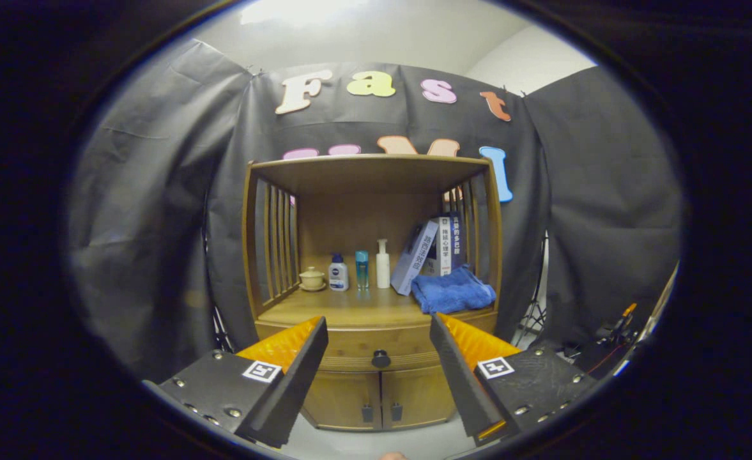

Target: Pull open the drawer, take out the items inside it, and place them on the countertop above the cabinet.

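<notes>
From the gripper view, the gripper (379, 332) is seen with its fingers spread wide apart and nothing held between them. The wooden cabinet (372, 390) is framed beyond the fingers, well ahead. The drawer (363, 342) is found fully closed under the countertop (344, 313), its dark knob (381, 358) lined up in the gap between the fingers but not yet reached. On the countertop, a small lidded cup (312, 278), three bottles (363, 269), leaning books (430, 250) and a blue towel (452, 290) are already standing. Nothing of the task can be judged done: the drawer is yet to be pulled, its contents are hidden, and everything inside remains to be lifted out.
</notes>
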Motion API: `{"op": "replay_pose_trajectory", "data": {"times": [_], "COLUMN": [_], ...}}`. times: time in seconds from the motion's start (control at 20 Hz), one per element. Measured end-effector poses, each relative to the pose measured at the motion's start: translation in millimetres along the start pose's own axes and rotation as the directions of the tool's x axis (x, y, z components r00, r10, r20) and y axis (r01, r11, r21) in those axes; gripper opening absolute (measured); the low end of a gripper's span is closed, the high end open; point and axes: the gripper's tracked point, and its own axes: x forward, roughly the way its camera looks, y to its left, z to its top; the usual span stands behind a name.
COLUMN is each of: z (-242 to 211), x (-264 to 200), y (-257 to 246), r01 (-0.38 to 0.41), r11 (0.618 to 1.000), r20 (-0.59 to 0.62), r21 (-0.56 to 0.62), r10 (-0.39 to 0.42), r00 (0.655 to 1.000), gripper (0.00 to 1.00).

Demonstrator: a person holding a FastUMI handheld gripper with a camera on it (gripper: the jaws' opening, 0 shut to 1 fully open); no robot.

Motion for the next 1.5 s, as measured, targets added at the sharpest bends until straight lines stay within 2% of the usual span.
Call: {"op": "replay_pose_trajectory", "data": {"times": [0.3, 0.5, 0.75, 0.9, 1.05, 1.2, 1.3, 1.45, 1.5], "z": [-10.9, -31.6, -80.8, -112.3, -149.8, -201.4, -217.0, -235.7, -226.8], "x": [7.6, 28.9, 81.7, 123.0, 158.1, 189.7, 204.8, 217.0, 213.2], "y": [-2.4, 1.9, 0.5, -9.1, -2.0, -5.3, -5.8, -6.0, -6.7], "r01": [0.008, -0.024, -0.013, 0.018, -0.035, -0.047, -0.055, -0.066, -0.076], "r11": [1.000, 0.999, 1.000, 0.999, 0.999, 0.997, 0.998, 0.998, 0.997], "r20": [-0.003, -0.006, -0.047, -0.077, -0.117, -0.210, -0.213, -0.249, -0.193], "r21": [-0.016, -0.022, -0.009, -0.036, -0.033, -0.066, -0.031, -0.013, -0.023], "r10": [-0.008, 0.024, 0.013, -0.020, 0.031, 0.032, 0.047, 0.061, 0.070], "r00": [1.000, 1.000, 0.999, 0.997, 0.993, 0.977, 0.976, 0.967, 0.979], "gripper": [0.96, 0.96, 0.96, 0.96, 0.97, 0.97, 0.98, 0.71, 0.62]}}
